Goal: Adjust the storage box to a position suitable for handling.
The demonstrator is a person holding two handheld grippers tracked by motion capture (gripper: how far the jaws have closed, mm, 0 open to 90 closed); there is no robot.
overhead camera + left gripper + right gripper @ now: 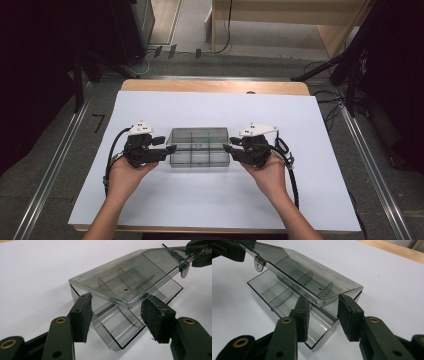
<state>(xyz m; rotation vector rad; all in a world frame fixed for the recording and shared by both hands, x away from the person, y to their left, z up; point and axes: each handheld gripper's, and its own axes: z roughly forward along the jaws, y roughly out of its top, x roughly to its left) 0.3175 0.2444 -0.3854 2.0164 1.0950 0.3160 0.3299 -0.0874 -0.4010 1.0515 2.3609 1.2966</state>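
The clear box sits mid-table on the white sheet, lid raised, with the left gripper parted wide around one lid end, apparently not pressing, and the right gripper seemingly pinching the other.

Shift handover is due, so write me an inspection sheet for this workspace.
Surface: white sheet over a wooden table, flat and clean.
Job's things: a clear divided box at mid-sheet, its lid lifted off the base, compartments empty.
Clutter: nothing seen.
Grippers: left tool at the box's left end, right tool at its right end. Each has a lid end between its pads; whether they press on it is unclear.
Cables: one cable trails from the left tool and another from the right, both towards the person.
Surroundings: metal rails beside the table, loose floor cables, dark stands, and wooden furniture behind.
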